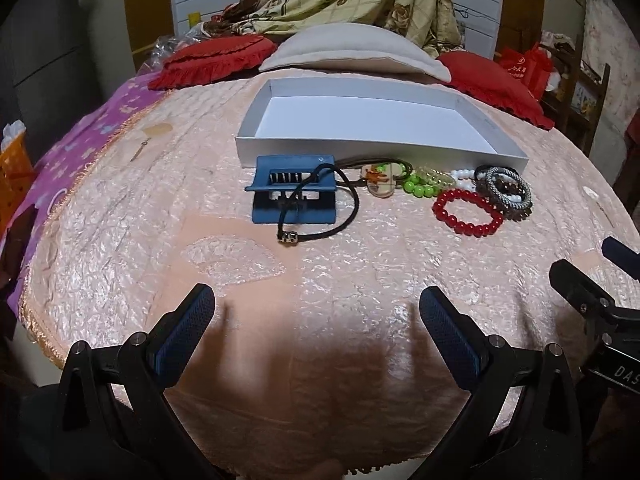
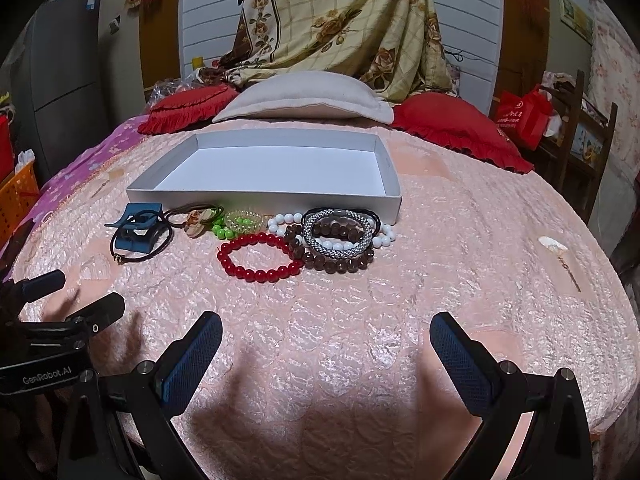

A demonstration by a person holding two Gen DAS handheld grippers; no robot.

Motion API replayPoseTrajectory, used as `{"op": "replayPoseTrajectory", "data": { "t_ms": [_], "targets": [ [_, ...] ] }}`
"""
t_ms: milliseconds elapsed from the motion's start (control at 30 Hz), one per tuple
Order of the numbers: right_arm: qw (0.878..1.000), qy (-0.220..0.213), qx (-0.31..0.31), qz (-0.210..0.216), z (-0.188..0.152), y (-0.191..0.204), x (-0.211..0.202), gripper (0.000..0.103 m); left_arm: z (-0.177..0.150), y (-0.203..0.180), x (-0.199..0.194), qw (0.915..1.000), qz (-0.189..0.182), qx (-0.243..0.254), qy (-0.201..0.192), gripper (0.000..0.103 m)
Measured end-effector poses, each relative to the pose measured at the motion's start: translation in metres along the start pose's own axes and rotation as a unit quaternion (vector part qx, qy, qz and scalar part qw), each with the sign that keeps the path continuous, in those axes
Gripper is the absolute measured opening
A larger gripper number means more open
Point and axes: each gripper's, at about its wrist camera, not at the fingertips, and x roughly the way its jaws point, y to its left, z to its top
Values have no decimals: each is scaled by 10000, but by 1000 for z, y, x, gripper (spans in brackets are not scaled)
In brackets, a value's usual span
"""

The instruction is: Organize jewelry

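Observation:
A shallow white box (image 1: 360, 156) (image 2: 256, 199) lies open on the pink bedspread. Along its near wall sits a row of jewelry: a blue hair claw (image 1: 294, 190) (image 2: 138, 230) with a black cord bracelet (image 1: 320, 234) (image 2: 140, 256) looped over it, a green bead bracelet (image 1: 418, 189) (image 2: 224, 232), a red bead bracelet (image 1: 468, 212) (image 2: 260, 258), a white bead bracelet (image 2: 280, 220) and a grey woven bangle (image 1: 504, 192) (image 2: 338, 232) on brown beads (image 2: 340, 266). My left gripper (image 1: 316, 320) and right gripper (image 2: 326, 340) are both open, empty, hovering short of the row.
Red cushions (image 1: 212, 62) (image 2: 460, 128) and a beige pillow (image 1: 352, 50) (image 2: 304, 98) lie behind the box. An orange basket (image 2: 18, 196) stands left of the bed, a wooden chair with a red bag (image 2: 524, 116) to the right. A small hairpin (image 2: 560, 258) rests at right.

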Motion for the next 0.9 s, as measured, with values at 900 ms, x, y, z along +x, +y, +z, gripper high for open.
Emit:
{"op": "replayPoseTrajectory", "data": {
  "t_ms": [900],
  "targets": [
    [9965,-794,-255,71,4,12,-10,103,-3,0,1,9999,134,37,-48,102]
  ]
}}
